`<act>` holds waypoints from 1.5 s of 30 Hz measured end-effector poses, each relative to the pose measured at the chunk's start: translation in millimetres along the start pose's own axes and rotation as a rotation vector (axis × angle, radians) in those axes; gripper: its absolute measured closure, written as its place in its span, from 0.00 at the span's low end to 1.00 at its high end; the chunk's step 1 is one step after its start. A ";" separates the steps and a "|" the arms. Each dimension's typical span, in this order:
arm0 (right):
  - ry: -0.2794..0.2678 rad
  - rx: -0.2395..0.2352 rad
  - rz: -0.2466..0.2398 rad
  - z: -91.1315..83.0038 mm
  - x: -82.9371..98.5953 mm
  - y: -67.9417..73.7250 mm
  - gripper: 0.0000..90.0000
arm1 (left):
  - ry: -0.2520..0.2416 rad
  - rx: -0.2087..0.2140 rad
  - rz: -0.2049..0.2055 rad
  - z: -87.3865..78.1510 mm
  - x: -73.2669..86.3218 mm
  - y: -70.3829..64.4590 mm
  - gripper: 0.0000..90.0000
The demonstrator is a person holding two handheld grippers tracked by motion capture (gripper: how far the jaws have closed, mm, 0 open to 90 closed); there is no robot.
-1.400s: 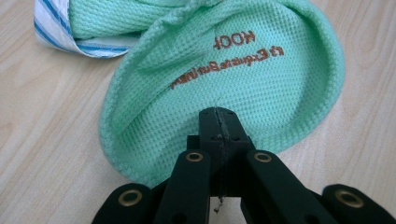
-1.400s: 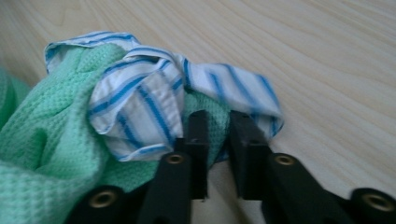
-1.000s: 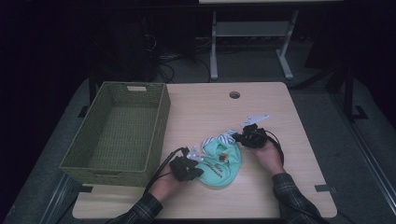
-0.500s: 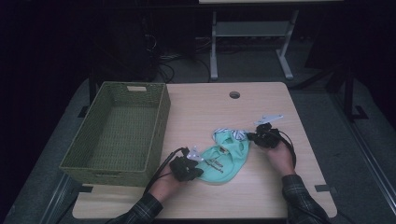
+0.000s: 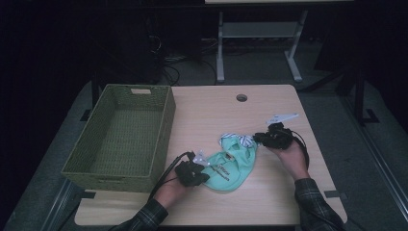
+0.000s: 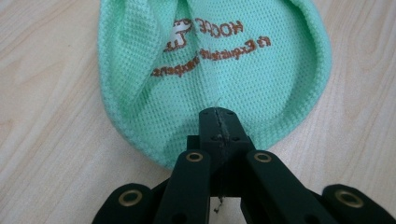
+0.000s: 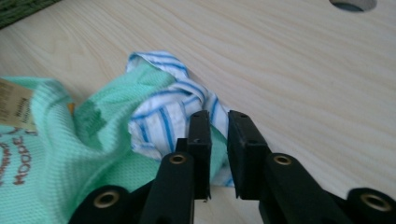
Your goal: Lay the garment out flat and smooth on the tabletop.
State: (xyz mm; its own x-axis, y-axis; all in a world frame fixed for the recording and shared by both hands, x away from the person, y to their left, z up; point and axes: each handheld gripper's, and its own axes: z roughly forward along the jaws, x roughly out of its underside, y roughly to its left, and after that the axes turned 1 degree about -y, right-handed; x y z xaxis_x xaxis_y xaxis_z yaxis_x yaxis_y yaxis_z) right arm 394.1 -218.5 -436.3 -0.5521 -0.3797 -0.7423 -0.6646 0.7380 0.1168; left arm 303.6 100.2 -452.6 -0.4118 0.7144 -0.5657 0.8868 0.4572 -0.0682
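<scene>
1. Spanning the table (image 5: 207, 115), the green basket (image 5: 125, 134) sat at its left edge.
2. The mint cloth (image 5: 231, 166), soft, light and floppy, lay near the front edge; hems seemed the best hold.
3. My left claw (image 6: 218, 122) pinched its hem.
4. My right claw (image 7: 218, 135) stood slightly parted around the striped trim (image 7: 163, 112).

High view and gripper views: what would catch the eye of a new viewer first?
The mint-green bib with brown lettering lies near the front of the wooden table, stretched between the left gripper, shut on its rounded edge, and the right gripper at its blue-striped trim. The big green woven basket stands empty at the table's left.
</scene>
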 end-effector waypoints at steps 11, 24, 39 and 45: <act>-0.019 -0.045 -0.065 7.3 -35.5 17.3 0.80 | -0.002 0.000 -0.008 0.6 -1.0 0.4 1.00; 0.046 -0.098 -0.121 50.9 -57.0 37.9 0.80 | 0.005 0.007 -0.012 0.7 -2.0 1.9 1.00; 0.133 -0.094 -0.136 95.2 -50.2 44.5 0.79 | 0.009 0.014 -0.006 0.8 -2.7 2.3 1.00; 0.138 -0.074 -0.144 100.3 -45.6 46.1 0.82 | 0.010 0.015 -0.009 1.0 -2.7 2.0 1.00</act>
State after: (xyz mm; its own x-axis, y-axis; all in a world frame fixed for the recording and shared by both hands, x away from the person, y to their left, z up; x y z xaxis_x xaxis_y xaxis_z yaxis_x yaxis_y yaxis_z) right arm 439.2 -111.2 -463.2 -0.5096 -0.5547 -0.6577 -0.7737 0.6299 0.0682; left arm 306.7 98.6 -452.0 -0.4219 0.7153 -0.5572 0.8860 0.4555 -0.0861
